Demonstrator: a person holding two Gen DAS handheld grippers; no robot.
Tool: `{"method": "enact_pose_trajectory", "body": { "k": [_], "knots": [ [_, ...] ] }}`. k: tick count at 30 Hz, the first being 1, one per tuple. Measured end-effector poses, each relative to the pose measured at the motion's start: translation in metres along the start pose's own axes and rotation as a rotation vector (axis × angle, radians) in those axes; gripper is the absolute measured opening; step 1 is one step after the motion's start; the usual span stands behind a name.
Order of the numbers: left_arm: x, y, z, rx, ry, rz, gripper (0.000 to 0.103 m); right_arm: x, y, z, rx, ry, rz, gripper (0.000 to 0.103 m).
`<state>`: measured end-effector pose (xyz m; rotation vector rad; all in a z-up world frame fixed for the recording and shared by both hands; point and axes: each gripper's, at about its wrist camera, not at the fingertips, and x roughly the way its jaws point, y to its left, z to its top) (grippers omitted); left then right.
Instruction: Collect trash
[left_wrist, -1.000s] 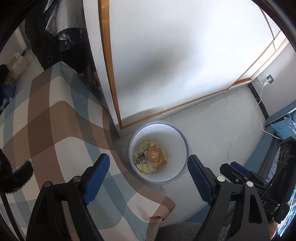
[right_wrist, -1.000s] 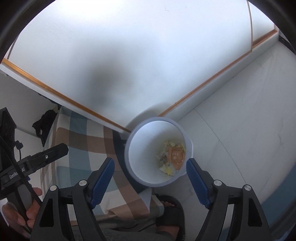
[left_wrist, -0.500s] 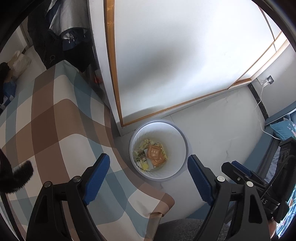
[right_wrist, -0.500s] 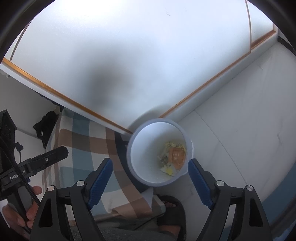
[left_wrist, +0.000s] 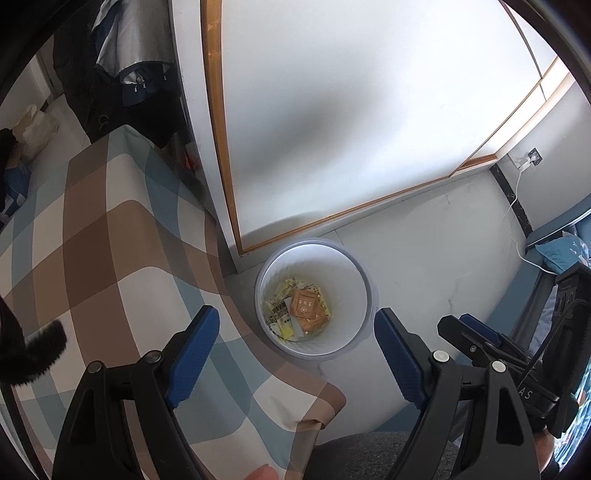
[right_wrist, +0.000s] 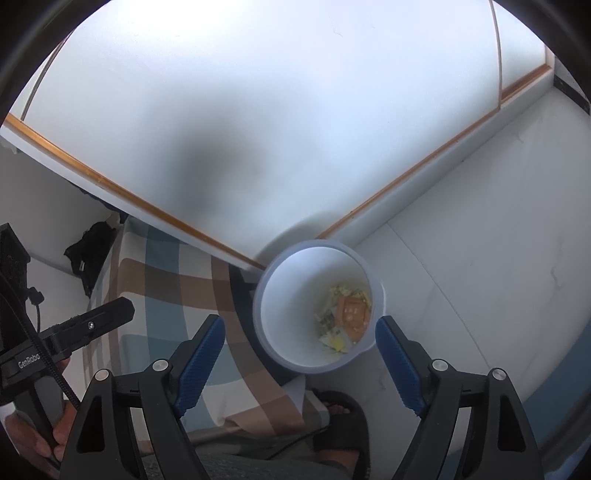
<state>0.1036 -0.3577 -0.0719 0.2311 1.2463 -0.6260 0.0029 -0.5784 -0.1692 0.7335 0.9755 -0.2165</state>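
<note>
Nothing moved – round white plastic bin (left_wrist: 364, 284) holds crinkled wrappers (left_wrist: 301, 310); tools gape.

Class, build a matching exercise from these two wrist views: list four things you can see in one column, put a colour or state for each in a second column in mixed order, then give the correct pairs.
Column one:
1. waste bin
2. orange packet
3. checked cloth
4. left gripper

Column two:
A. brown, blue and cream squares
B. lying at the bottom of the bin among yellow wrappers
C. jaws wide apart, nothing between them
D. white, standing on the floor beside the cloth's edge

Pairs: 1-D, 2-B, 3-A, 4-C
</note>
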Motion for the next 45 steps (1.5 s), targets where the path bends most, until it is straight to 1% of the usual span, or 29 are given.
{"method": "enact_pose_trajectory", "body": {
  "k": [11, 14, 18, 35, 38, 45],
  "knots": [
    [0.0005, 0.0028, 0.0011, -0.024, 0.007, -0.01, 0.083, -0.0021, 0.001, 0.0008, -0.006, 0.0, -0.004, 0.084],
    [0.0006, 0.0024, 0.0007, -0.013, 0.008, 0.0, 0.083, -0.0012, 0.0004, 0.0006, -0.002, 0.003, -0.004, 0.084],
    [0.0008, 0.0027, 0.0009, -0.023, 0.018, -0.013, 0.083, -0.0008, -0.0007, 0.0, 0.0, 0.005, -0.005, 0.084],
    [0.002, 0.0, 0.0011, -0.029, 0.022, -0.007, 0.083, -0.0011, -0.0025, -0.0011, 0.01, 0.002, -0.01, 0.085],
    [0.0038, 0.0005, 0.0004, -0.031, 0.026, -0.016, 0.083, -0.0017, -0.0024, -0.0018, 0.008, -0.001, -0.009, 0.085],
    [0.0024, 0.0052, -0.0005, -0.057, 0.0, -0.006, 0.083, -0.0005, -0.0019, -0.0028, 0.006, -0.002, -0.02, 0.085]
  ]
}}
